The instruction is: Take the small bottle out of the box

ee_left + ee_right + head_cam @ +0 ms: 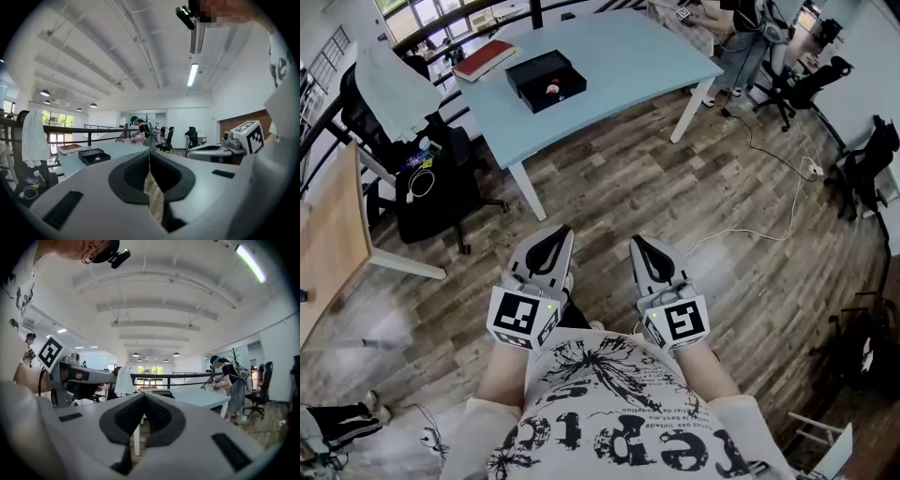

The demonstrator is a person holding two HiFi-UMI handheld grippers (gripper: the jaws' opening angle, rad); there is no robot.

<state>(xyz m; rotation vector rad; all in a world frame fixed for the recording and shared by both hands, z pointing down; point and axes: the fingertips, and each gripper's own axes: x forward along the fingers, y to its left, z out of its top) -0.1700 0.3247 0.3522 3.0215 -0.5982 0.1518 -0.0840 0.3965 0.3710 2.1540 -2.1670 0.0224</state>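
An open black box [546, 80] lies on the pale blue table [619, 56] far ahead of me, and the small bottle [551, 90] shows as a reddish spot inside it. In the left gripper view the box [93, 155] sits left of the jaws, with the bottle [97, 159] in it. My left gripper [557, 236] and right gripper [639, 244] are held side by side at waist height over the wooden floor, well short of the table. Both have their jaws closed together with nothing between them. The left gripper [149, 154] and right gripper [144, 397] point toward the table.
A red book [485, 58] lies beside the box. A black office chair [431, 178] with a white cloth [389, 84] on it stands left of the table, next to a wooden desk [328, 234]. A cable [769, 202] runs over the floor at right. A person [140, 130] stands at the table's far end.
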